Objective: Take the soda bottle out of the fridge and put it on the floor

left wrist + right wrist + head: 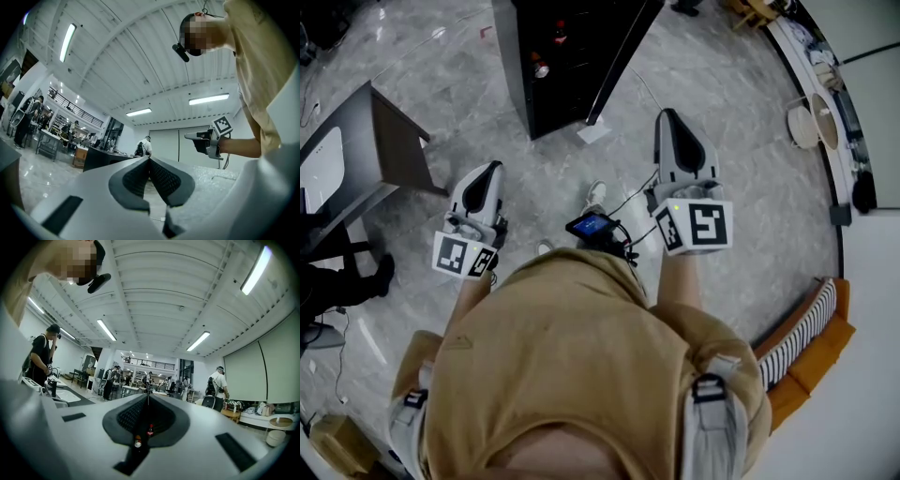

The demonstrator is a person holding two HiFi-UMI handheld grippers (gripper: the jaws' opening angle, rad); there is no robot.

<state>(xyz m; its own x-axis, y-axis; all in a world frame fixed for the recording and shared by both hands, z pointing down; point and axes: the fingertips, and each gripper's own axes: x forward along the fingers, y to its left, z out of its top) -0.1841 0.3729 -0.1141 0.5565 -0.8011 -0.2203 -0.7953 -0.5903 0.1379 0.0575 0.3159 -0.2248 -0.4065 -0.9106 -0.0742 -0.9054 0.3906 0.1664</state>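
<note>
At far left a grey bench (356, 141) ran off the frame. Beside it the left claw (494, 169) was closed and empty over the marble floor (750, 141). Ahead, the open black fridge (553, 94), cut off on top, held two dim bottles (541, 67); which was soda was unclear. Further right the right claw (667, 114) was closed and empty.

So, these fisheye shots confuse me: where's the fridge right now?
Head view, top centre: the fridge stands just ahead, beyond and between the left gripper and right gripper.
</note>
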